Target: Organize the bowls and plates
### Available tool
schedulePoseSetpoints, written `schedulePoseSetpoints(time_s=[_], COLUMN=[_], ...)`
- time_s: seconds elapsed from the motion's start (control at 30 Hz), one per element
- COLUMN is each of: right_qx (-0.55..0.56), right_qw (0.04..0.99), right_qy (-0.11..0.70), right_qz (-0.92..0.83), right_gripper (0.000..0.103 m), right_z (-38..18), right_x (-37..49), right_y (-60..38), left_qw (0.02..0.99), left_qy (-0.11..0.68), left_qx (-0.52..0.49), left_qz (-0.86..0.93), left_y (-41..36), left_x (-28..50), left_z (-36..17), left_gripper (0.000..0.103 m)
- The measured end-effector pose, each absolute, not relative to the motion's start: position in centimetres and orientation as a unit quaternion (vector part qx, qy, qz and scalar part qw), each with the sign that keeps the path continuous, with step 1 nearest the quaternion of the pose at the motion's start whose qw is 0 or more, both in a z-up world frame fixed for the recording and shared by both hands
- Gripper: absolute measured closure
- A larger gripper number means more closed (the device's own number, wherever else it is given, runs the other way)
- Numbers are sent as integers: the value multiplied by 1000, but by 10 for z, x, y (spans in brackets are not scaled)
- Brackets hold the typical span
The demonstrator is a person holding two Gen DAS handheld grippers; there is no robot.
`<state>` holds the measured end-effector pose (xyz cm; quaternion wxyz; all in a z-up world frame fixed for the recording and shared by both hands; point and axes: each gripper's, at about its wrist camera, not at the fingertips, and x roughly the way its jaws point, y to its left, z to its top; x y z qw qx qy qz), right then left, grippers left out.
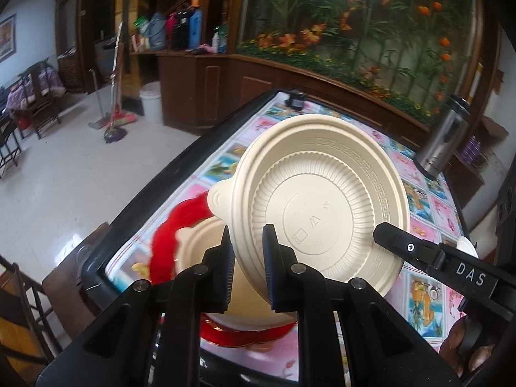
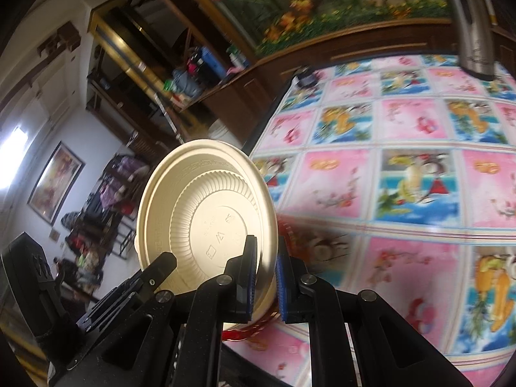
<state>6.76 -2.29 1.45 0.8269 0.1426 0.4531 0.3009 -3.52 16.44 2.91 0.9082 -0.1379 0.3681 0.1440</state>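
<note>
A cream plastic bowl [image 1: 322,206] is tilted on edge above the table, its ribbed underside towards both cameras. My left gripper [image 1: 246,258] is shut on its near rim. My right gripper [image 2: 266,277] is shut on the opposite rim of the same bowl [image 2: 206,213]. That right gripper's black finger [image 1: 396,242] shows at the bowl's right side in the left wrist view. Under the lifted bowl a second cream bowl [image 1: 196,248] rests on a red plate [image 1: 161,242], whose edge [image 2: 245,332] shows below my right fingers.
The table wears a pink and blue picture cloth [image 2: 403,193] and has a black edge [image 1: 154,200]. A steel flask [image 1: 441,142] stands at its far right. A small dark object [image 1: 295,100] sits at the far end. Wooden chairs [image 1: 19,290] stand by the left.
</note>
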Motion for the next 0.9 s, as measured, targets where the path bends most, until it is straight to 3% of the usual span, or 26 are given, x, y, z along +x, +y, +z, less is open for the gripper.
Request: schedulePoseSetpoints(time_s=[0.9], right_qx=[111], right_qw=[791], right_qy=[506], right_qz=[325], right_gripper=[93], right_z=[-13], right_x=[74], right_y=[24], left_qw=[888], left_qy=[399], left_qx=[-150], left_qz=[175], left_y=[185], left_x=[-45], left_z=[6], left_gripper=[88])
